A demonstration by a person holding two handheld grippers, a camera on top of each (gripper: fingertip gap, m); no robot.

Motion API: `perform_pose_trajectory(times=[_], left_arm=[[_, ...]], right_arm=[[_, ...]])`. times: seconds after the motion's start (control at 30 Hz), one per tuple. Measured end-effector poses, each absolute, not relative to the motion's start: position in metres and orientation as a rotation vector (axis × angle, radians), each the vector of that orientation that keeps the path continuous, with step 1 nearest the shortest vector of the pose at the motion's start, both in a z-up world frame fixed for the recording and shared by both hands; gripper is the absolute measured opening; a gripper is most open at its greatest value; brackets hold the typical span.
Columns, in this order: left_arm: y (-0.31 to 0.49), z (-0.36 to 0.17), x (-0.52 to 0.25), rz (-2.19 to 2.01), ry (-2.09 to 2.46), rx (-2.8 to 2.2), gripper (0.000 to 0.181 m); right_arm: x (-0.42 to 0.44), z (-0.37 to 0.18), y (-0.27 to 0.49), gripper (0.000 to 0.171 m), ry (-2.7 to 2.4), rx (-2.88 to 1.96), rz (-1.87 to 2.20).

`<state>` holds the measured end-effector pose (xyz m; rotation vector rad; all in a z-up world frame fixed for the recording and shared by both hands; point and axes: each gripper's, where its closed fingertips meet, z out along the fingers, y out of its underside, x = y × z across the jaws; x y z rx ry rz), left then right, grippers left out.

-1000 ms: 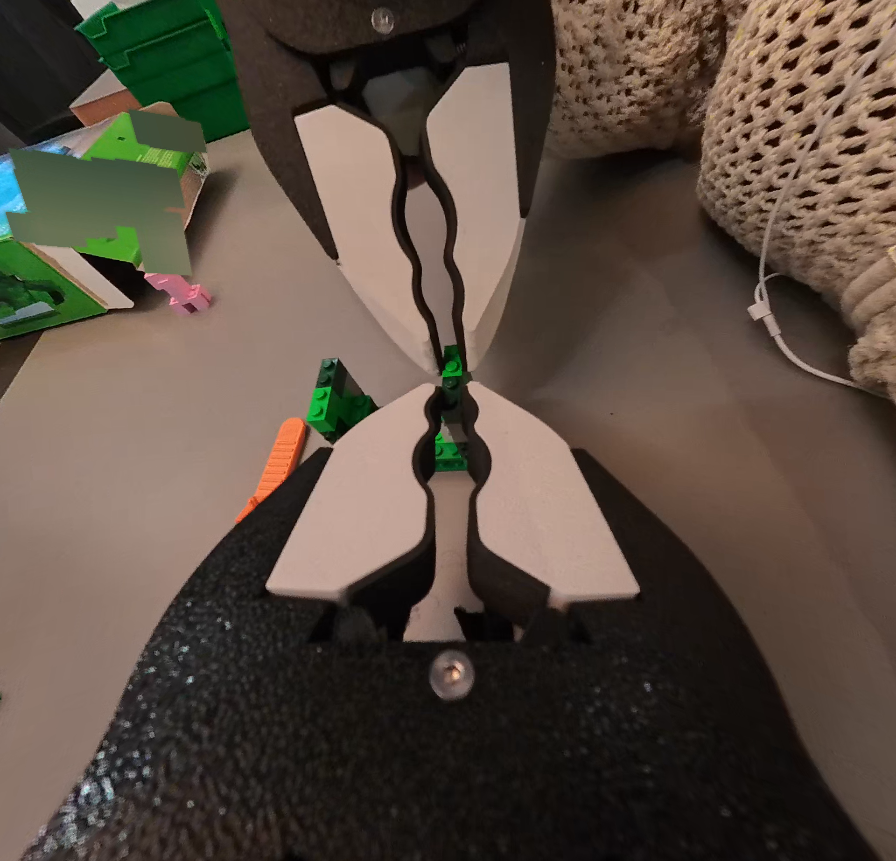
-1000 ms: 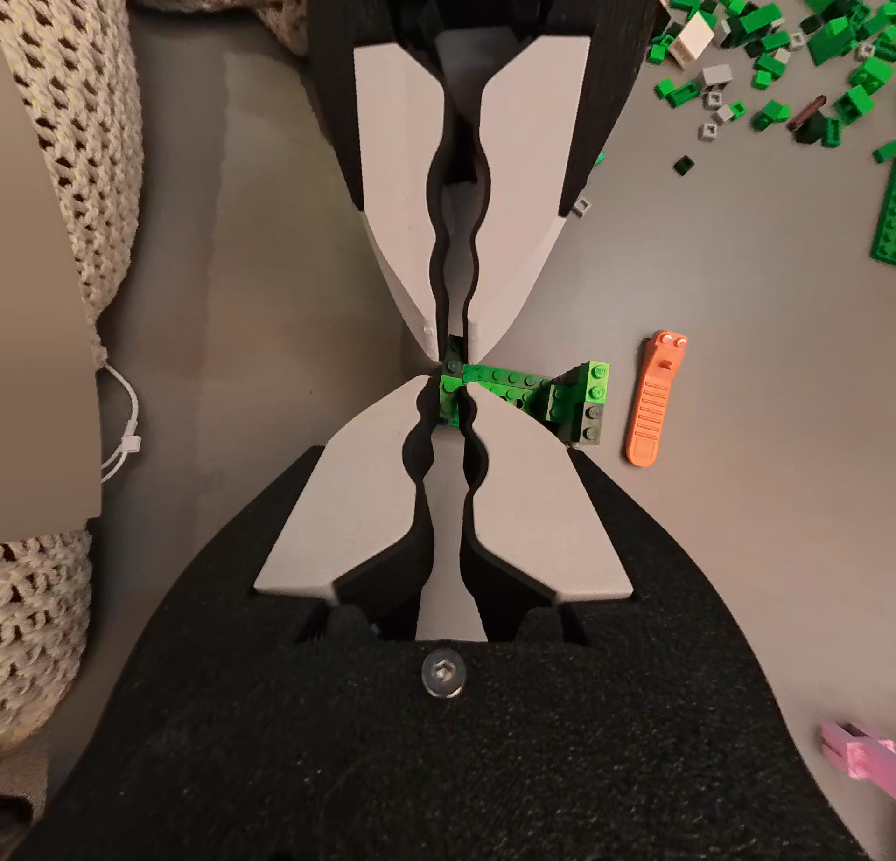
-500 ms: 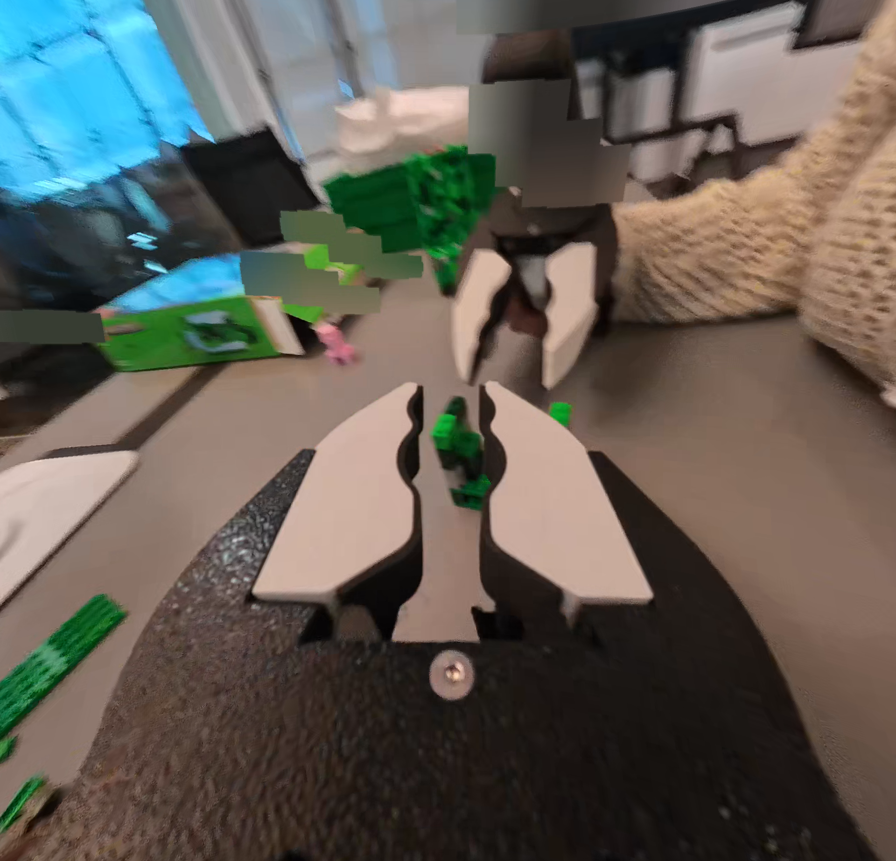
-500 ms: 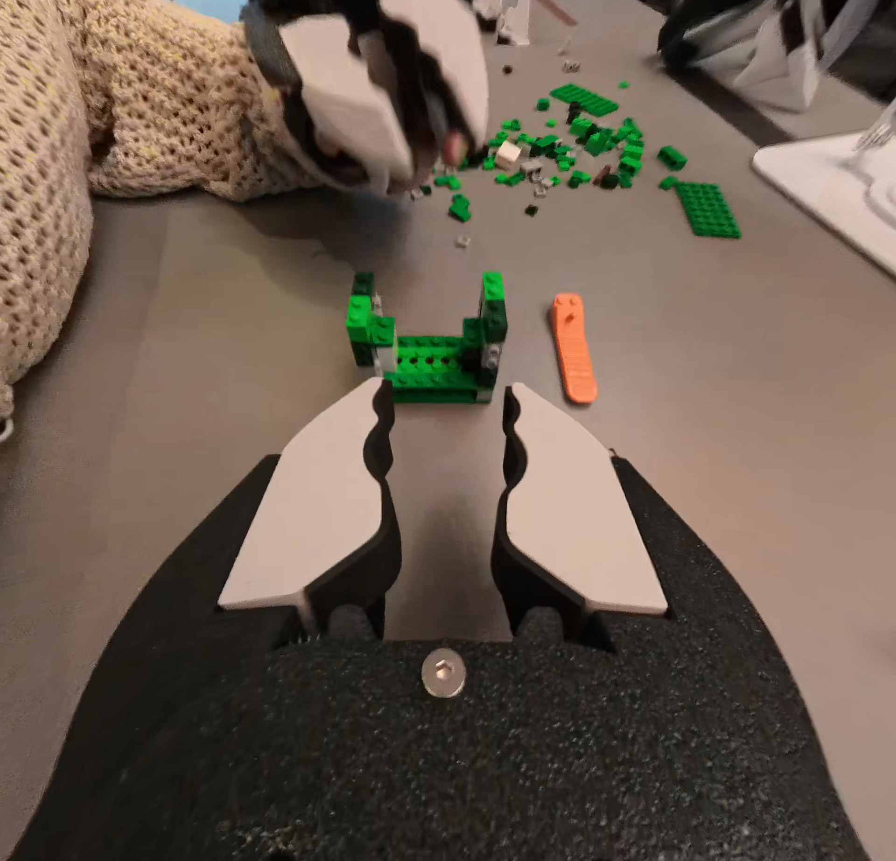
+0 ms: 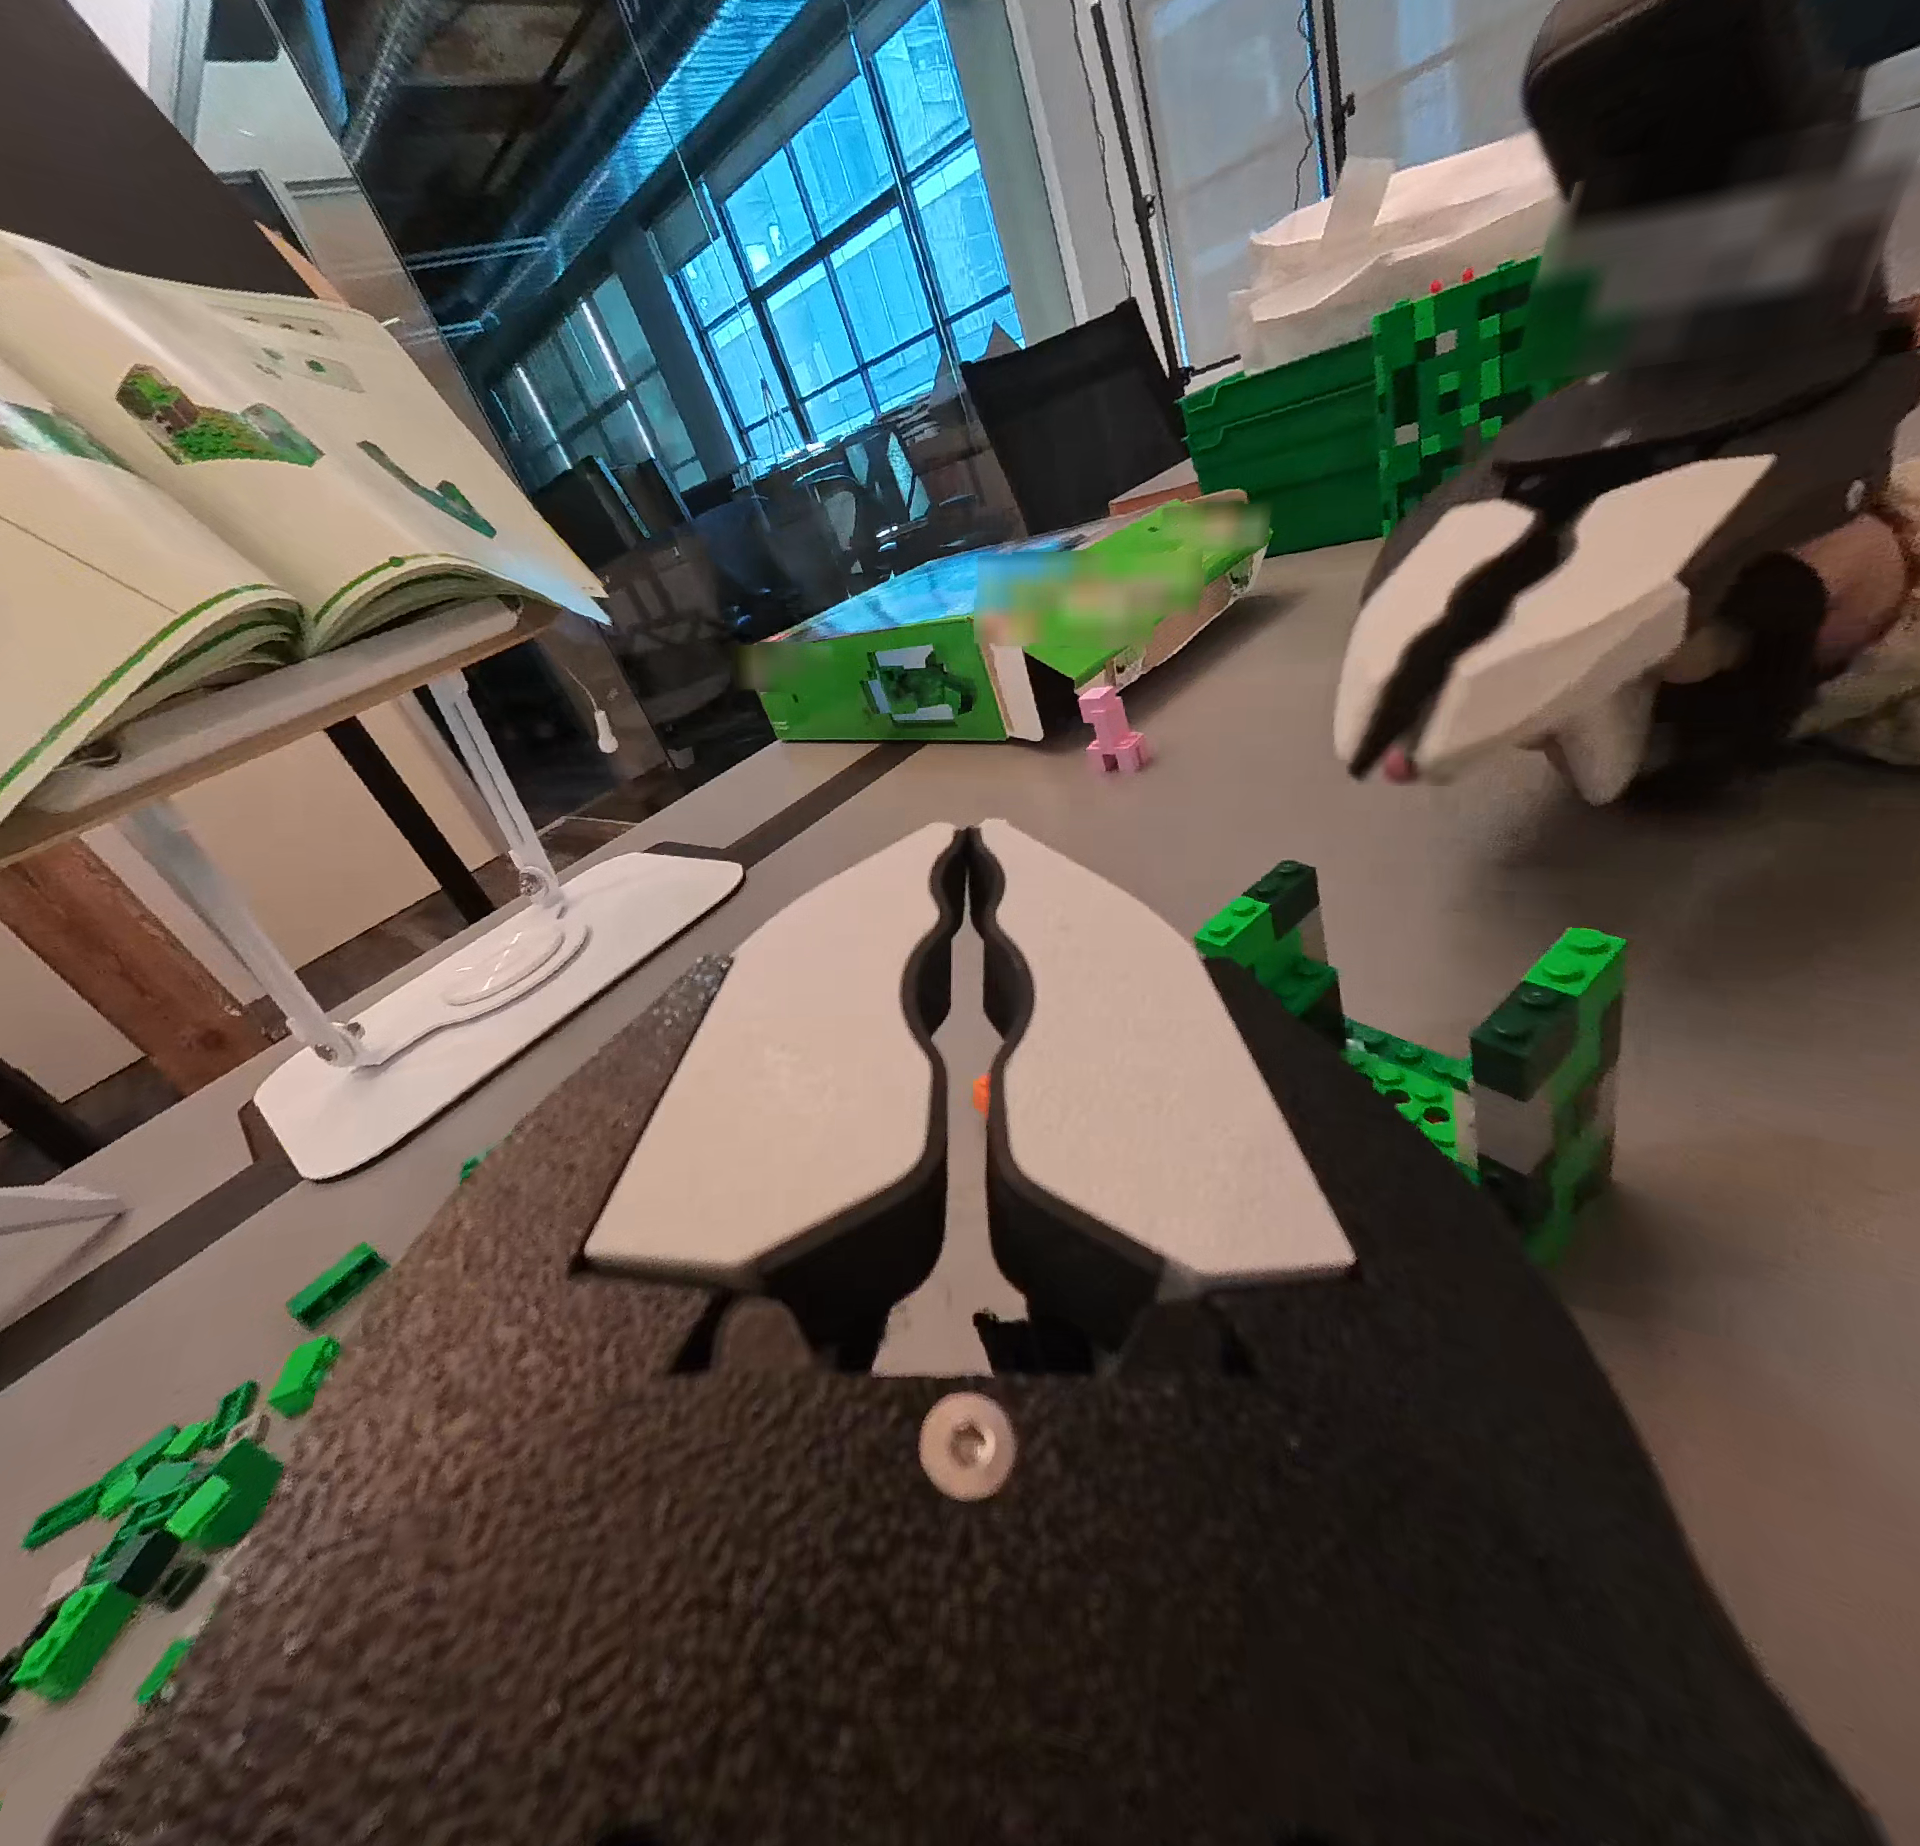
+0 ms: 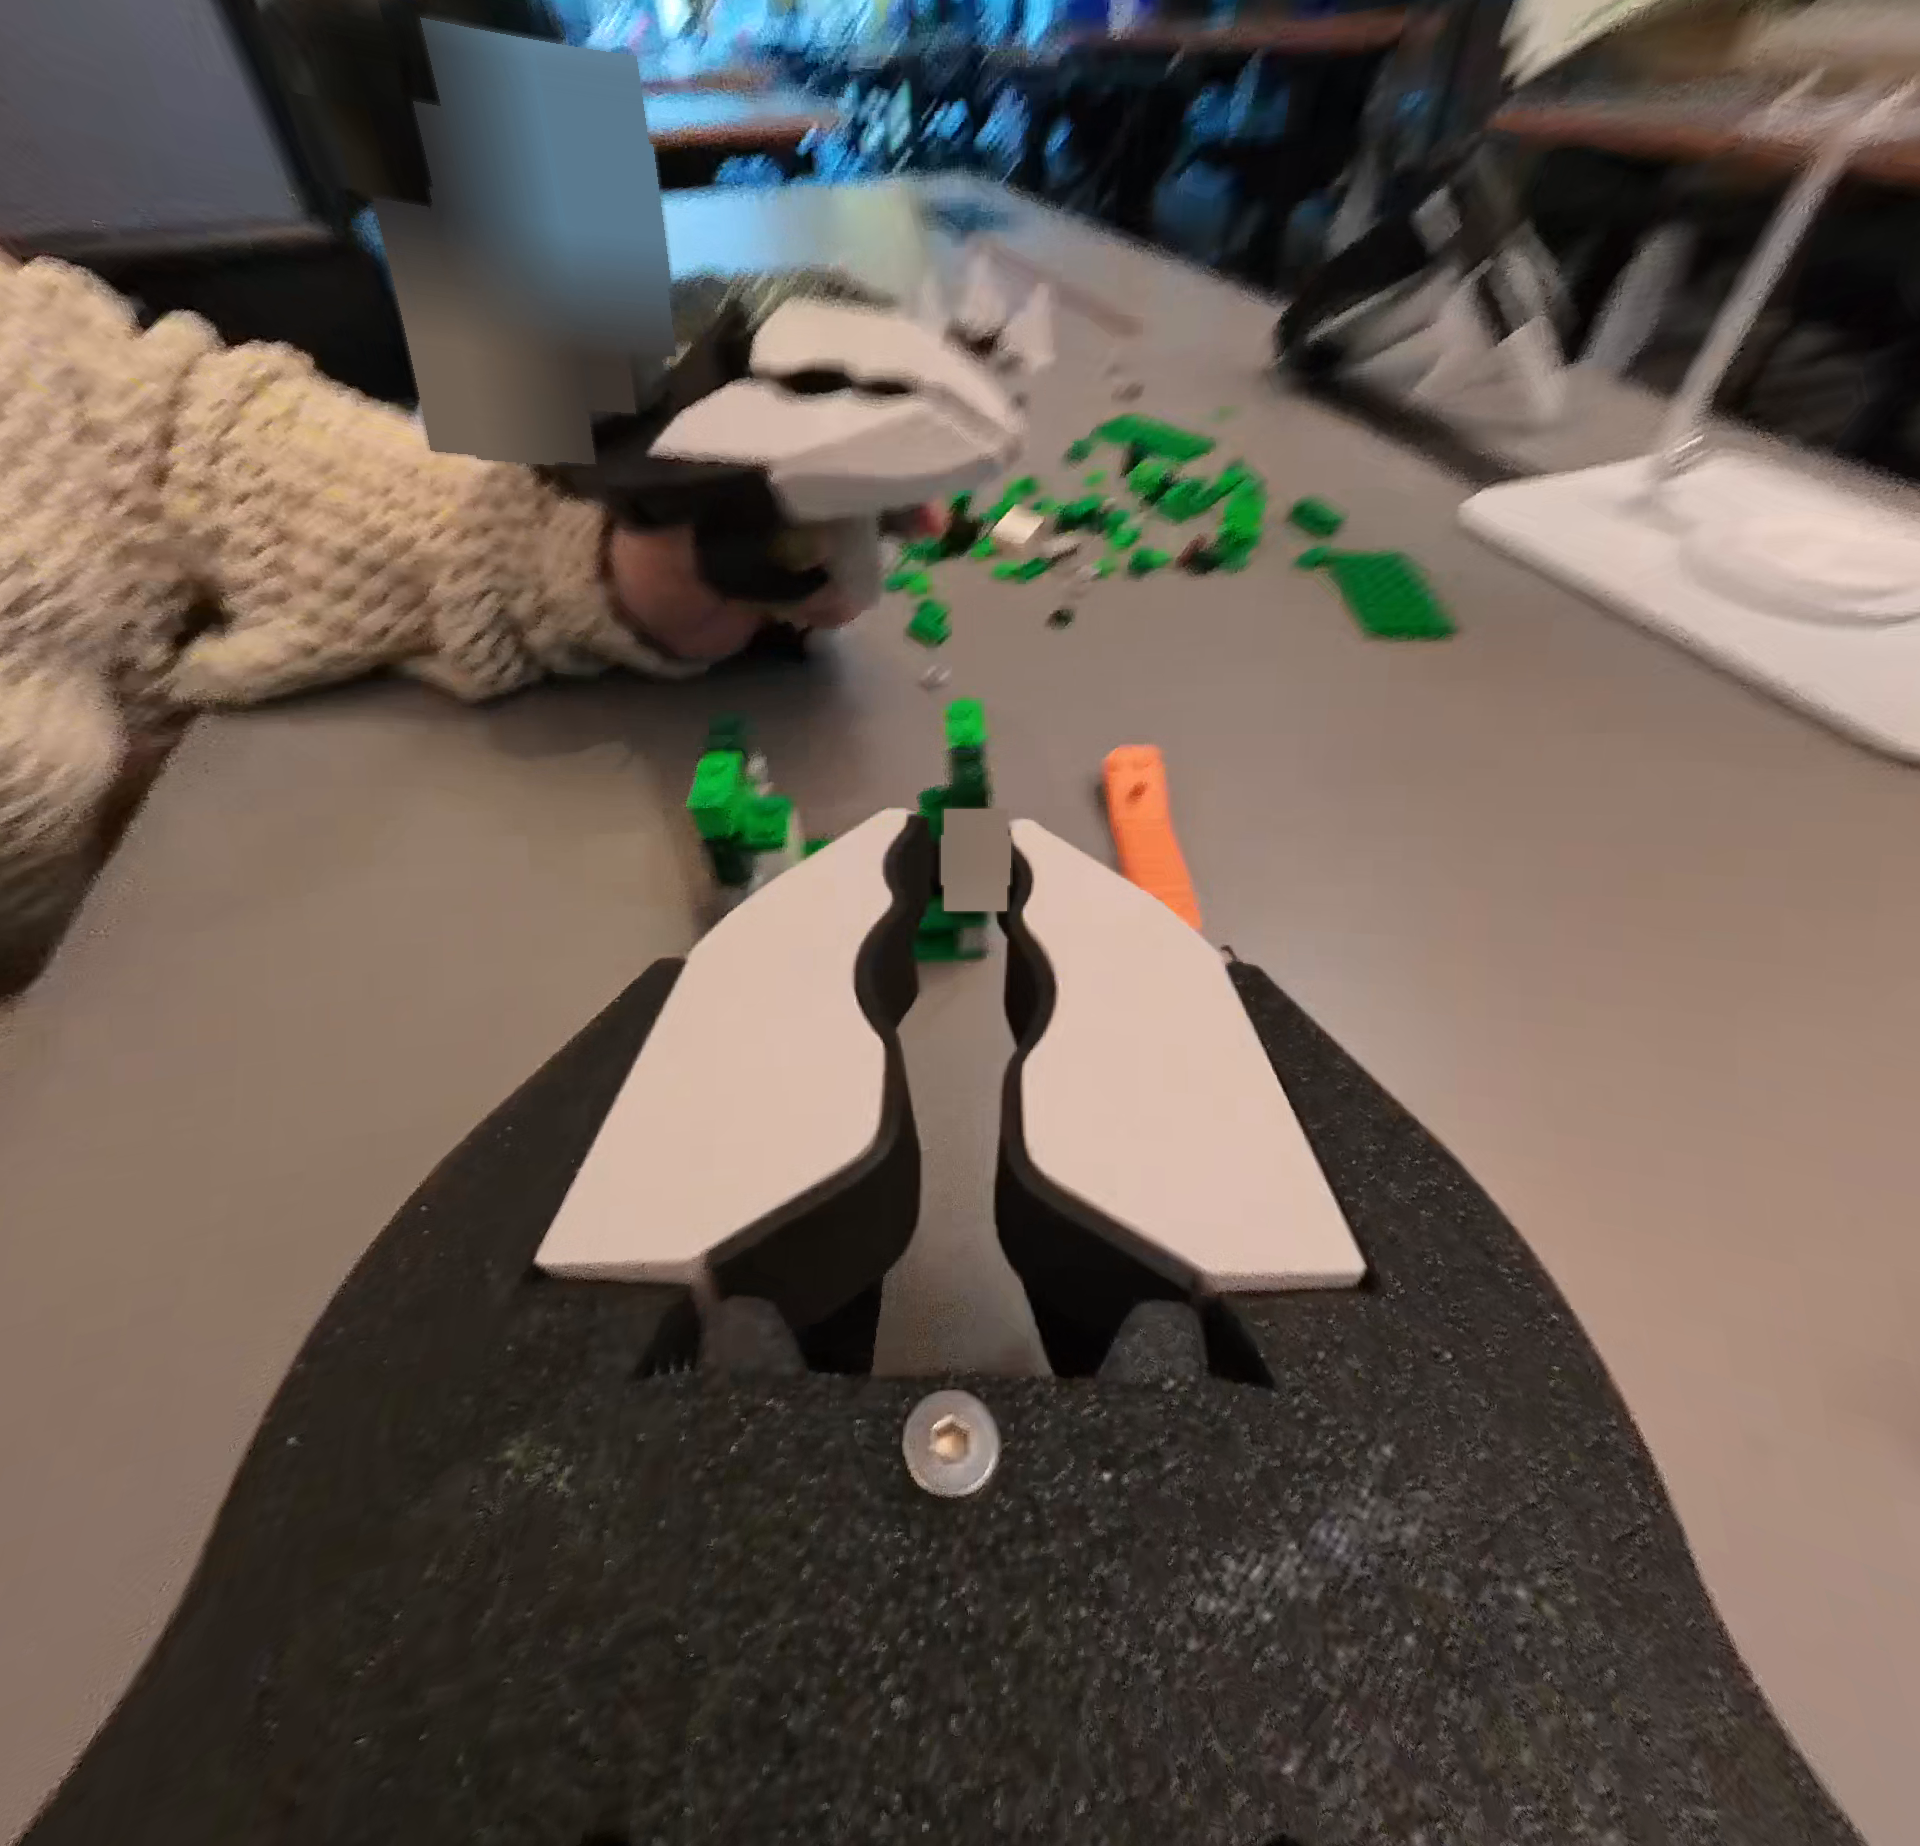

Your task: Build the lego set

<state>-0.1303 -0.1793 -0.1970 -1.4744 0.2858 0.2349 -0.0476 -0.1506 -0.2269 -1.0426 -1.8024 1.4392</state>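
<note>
The left claw [image 5: 968,840] is clenched and holds nothing. The right claw [image 6: 961,835] has a small gap and grips nothing. The green Lego build [image 5: 1538,1069] stands on the counter [image 6: 416,913] between them, beside an orange brick separator [image 6: 1148,830].

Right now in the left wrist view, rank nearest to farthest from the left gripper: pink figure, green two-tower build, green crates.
1. green two-tower build, just right of the left gripper.
2. pink figure, ahead, beside the box.
3. green crates, far back right.

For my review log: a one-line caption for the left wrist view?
Left tongs shut and empty beside the green brick frame standing on the table.
</note>
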Motion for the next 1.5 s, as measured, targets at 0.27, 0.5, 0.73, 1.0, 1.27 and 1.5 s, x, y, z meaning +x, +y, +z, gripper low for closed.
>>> perform_pose_trajectory(times=[0.27,0.5,0.73,1.0,1.27,1.5], left_arm=[[-0.183,-0.194,-0.129,0.372,0.309,-1.455,0.0],[-0.179,-0.186,-0.154,0.5,0.182,-1.436,0.0],[-0.174,-0.181,-0.16,0.486,0.116,-1.406,0.0],[-0.18,-0.18,-0.146,0.481,0.199,-1.395,0.0],[-0.175,-0.206,-0.133,0.314,0.309,-1.599,0.0],[-0.201,-0.241,-0.103,-0.041,0.565,-1.939,0.0]], right_arm=[[-0.049,-0.194,-0.116,0.0,-1.384,-0.925,1.251],[-0.05,-0.194,-0.113,0.0,-1.364,-0.92,1.213],[-0.05,-0.194,-0.109,0.0,-1.337,-0.929,1.178],[-0.053,-0.197,-0.113,0.0,-1.377,-0.9,1.148],[-0.057,-0.201,-0.119,0.0,-1.422,-0.863,1.103],[-0.056,-0.2,-0.117,0.0,-1.405,-0.87,1.106]])
